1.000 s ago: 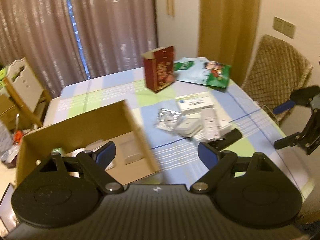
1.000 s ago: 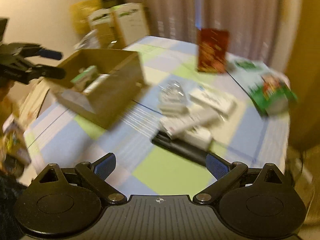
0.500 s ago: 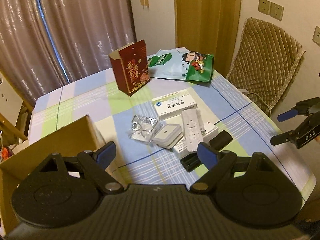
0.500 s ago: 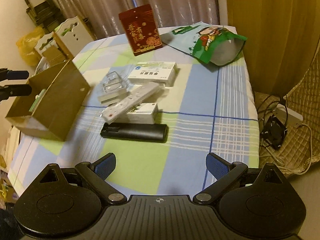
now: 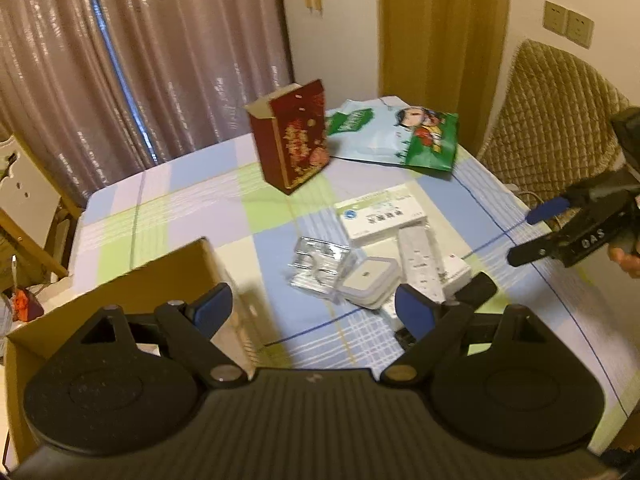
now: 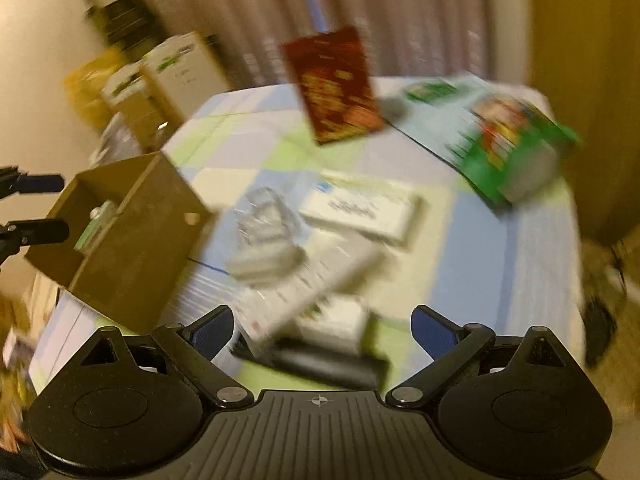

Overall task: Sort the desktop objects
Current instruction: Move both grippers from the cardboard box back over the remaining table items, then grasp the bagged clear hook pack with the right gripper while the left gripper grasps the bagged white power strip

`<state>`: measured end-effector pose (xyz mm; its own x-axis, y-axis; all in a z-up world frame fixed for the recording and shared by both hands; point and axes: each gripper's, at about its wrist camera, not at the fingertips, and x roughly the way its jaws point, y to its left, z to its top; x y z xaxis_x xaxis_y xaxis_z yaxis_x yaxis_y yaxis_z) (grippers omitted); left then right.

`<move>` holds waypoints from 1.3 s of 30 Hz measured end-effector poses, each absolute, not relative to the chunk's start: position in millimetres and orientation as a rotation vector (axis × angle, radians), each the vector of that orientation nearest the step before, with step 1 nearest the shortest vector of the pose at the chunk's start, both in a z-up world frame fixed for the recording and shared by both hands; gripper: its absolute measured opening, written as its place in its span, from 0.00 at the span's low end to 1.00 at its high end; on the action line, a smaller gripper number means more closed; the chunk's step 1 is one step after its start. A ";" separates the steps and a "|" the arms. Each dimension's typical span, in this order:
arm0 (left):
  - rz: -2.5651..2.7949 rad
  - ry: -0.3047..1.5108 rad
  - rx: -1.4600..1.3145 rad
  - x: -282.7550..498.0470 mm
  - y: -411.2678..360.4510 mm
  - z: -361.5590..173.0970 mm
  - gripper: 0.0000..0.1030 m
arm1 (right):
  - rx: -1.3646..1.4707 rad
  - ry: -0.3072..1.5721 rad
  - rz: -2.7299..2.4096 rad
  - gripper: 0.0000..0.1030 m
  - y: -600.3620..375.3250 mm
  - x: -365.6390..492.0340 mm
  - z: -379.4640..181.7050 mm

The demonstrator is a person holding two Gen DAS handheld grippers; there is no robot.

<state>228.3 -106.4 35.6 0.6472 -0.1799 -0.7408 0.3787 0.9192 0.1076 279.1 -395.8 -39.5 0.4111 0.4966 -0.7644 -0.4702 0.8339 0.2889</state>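
A pile of small items lies mid-table: a white medicine box (image 5: 380, 216), a clear plastic pack (image 5: 320, 266), a small white square case (image 5: 370, 282), a white power strip (image 5: 420, 264) and a black remote (image 5: 476, 292). The blurred right wrist view shows the medicine box (image 6: 360, 210) and the remote (image 6: 320, 362). An open cardboard box (image 5: 160, 280) stands at the left, also in the right wrist view (image 6: 132, 240). My left gripper (image 5: 312, 308) is open and empty above the box edge. My right gripper (image 6: 322, 326) is open and empty, hovering over the remote.
A red gift box (image 5: 294, 136) stands upright at the back of the checked tablecloth (image 5: 180, 208). A green snack bag (image 5: 400, 136) lies behind it. A quilted chair (image 5: 556, 120) is at the right edge. Curtains hang behind the table.
The right gripper has swung in fast over the pile, blurring its view. The left gripper drifted slightly toward the cardboard box. Both stay open.
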 end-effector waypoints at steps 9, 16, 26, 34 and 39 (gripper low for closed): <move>-0.180 0.818 0.209 242.5 -41.0 40.2 0.84 | -0.294 0.933 0.894 0.96 -266.1 348.6 -67.5; -0.069 0.845 0.160 247.1 19.8 35.6 0.84 | -0.476 1.006 0.923 0.96 -203.9 388.6 -122.9; -0.009 0.879 0.124 244.1 56.4 29.0 0.84 | -0.560 1.061 0.903 0.51 -179.8 398.5 -153.6; -0.185 0.857 0.152 258.9 -4.5 30.0 0.84 | -0.205 1.049 0.844 0.51 -253.1 397.4 -104.1; -0.327 0.878 0.193 272.6 -65.6 22.4 0.84 | -0.023 0.989 0.735 0.51 -325.9 366.3 -68.6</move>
